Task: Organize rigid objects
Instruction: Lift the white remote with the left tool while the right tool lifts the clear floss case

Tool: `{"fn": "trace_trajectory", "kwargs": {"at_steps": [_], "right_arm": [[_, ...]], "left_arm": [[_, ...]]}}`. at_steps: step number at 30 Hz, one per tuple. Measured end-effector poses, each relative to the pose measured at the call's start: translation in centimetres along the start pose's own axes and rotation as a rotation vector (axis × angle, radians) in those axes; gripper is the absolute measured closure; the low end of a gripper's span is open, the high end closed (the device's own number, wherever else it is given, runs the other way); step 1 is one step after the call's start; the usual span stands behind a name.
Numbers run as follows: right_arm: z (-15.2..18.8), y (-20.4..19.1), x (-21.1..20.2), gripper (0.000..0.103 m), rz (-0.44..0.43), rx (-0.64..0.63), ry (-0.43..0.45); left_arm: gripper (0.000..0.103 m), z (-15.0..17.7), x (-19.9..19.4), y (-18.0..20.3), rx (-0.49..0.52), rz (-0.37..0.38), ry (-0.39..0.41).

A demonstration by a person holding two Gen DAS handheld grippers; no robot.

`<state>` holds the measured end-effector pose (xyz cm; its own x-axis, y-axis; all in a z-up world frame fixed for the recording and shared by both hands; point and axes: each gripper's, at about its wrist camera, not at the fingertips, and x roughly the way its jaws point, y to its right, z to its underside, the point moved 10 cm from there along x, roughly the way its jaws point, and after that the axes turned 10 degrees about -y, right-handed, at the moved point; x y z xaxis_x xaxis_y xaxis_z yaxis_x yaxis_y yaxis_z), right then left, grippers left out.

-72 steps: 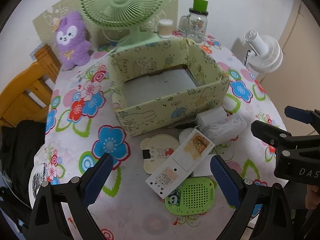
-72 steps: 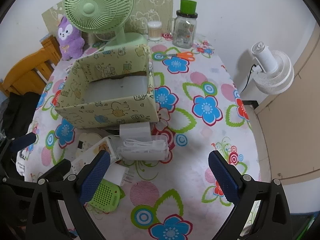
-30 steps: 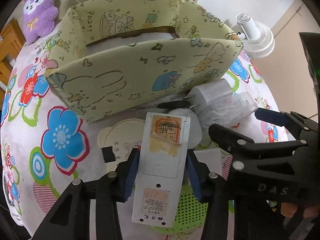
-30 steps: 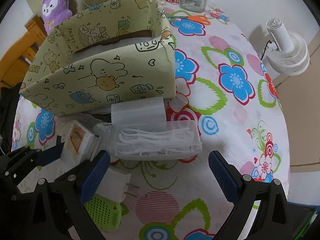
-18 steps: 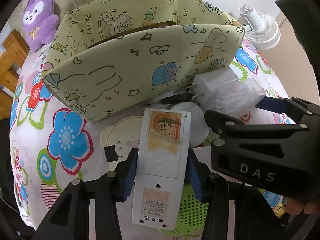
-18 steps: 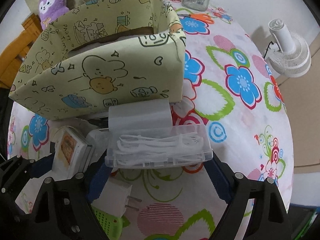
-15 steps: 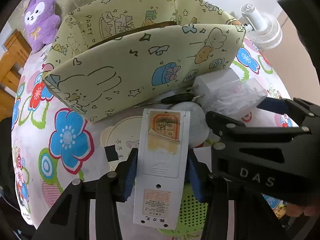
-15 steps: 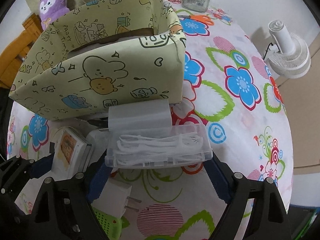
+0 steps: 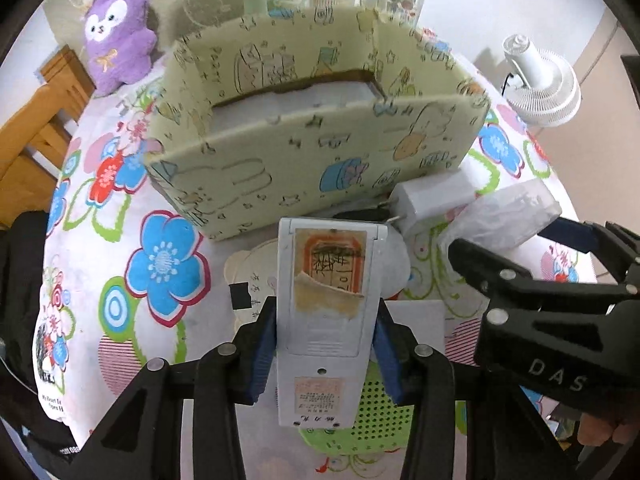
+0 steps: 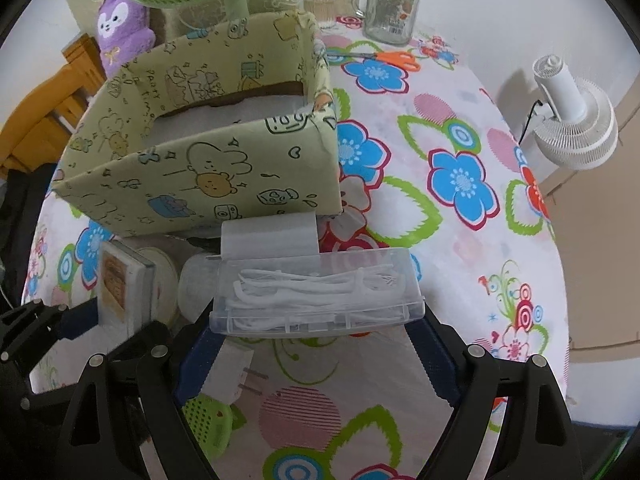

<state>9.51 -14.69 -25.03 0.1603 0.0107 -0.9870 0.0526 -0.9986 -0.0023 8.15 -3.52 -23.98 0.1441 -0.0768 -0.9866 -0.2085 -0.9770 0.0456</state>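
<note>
Before the yellow box [image 9: 320,168], left gripper [image 9: 326,352] clamps a white remote [image 9: 328,320]. Right gripper [image 10: 316,344] grips a clear floss case [image 10: 320,296] just beside it

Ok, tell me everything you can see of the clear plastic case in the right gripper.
The clear plastic case is a shallow, long, transparent box with a closed lid, filled with white floss picks. It lies crosswise between the right gripper pads, which press on its two short ends. Behind it a white block stands against the yellow patterned box.
</note>
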Motion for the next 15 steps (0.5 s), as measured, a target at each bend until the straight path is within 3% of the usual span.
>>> {"fn": "trace_trajectory", "kwargs": {"at_steps": [15], "right_arm": [[-0.1, -0.8, -4.0, 0.014, -0.034, -0.072, 0.071]], "left_arm": [[0.058, -0.2, -4.0, -0.1, -0.071, -0.042, 0.078]]}}
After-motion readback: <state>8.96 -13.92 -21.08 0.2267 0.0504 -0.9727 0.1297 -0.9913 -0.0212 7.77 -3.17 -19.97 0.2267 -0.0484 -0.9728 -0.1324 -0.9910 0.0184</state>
